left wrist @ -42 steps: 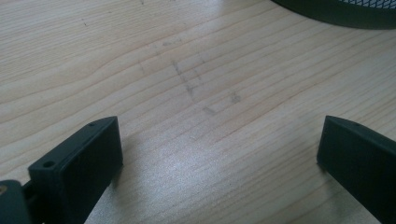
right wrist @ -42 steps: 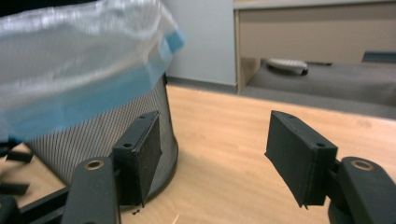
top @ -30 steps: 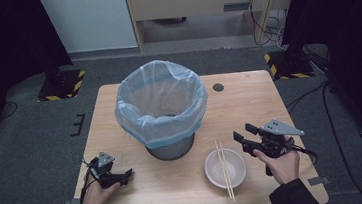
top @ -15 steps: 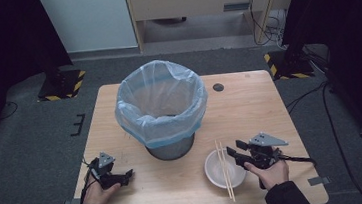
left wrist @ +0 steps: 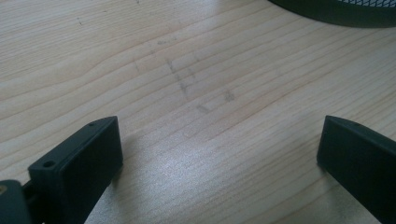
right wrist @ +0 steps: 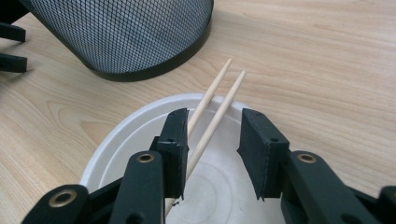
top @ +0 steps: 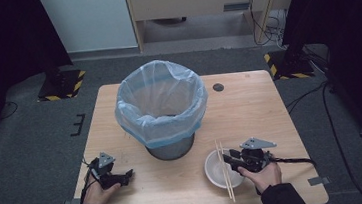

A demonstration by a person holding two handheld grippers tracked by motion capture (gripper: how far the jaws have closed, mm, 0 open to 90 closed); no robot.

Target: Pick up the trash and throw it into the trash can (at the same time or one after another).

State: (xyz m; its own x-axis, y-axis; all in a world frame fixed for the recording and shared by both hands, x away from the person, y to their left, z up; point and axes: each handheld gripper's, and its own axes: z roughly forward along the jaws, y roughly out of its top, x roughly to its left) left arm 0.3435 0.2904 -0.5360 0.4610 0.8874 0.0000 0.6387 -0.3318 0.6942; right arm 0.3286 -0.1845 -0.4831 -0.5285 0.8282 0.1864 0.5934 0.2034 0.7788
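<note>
Across a white bowl [top: 215, 173] [right wrist: 121, 135] at the table's front right lie two wooden chopsticks [top: 224, 170] [right wrist: 219, 100]. My right gripper [top: 232, 158] [right wrist: 215, 116] is down over the bowl with its jaws on either side of the pair. The jaws have just been closing; the left pad is against one stick and the right pad still stands clear, so nothing is gripped. At the front left my left gripper [top: 126, 175] [left wrist: 219, 130] rests wide open over bare wood, holding nothing.
A black mesh bin [top: 162, 106] [right wrist: 126, 37] lined with a pale blue bag stands mid-table, just behind the bowl; its base edge [left wrist: 336, 9] shows in the left gripper view. A small dark disc [top: 217, 87] lies behind it on the wooden table [top: 250, 110].
My right gripper has dropped and slid left from beside the bowl to over it, and its jaws have narrowed around the chopsticks. The left gripper has not moved.
</note>
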